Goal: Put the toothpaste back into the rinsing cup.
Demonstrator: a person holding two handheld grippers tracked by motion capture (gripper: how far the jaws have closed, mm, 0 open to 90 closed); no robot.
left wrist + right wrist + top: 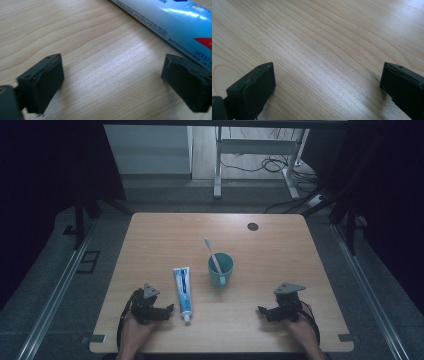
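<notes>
Wooden table (150, 245) holds a toothpaste tube (183, 292) at three o'clock of my left claw (170, 309), gaping wide, holding nothing. My right claw (261, 310) gapes wide too.

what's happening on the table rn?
A person sits at a wooden table with a claw in each hand. The left claw rests beside the cap end of a toothpaste tube lying flat; its jaws stand open on bare wood, the tube just past one jaw. The right claw is open too, resting on bare wood at the right. A teal cup mid-table holds a toothbrush. Nothing is gripped yet.
</notes>
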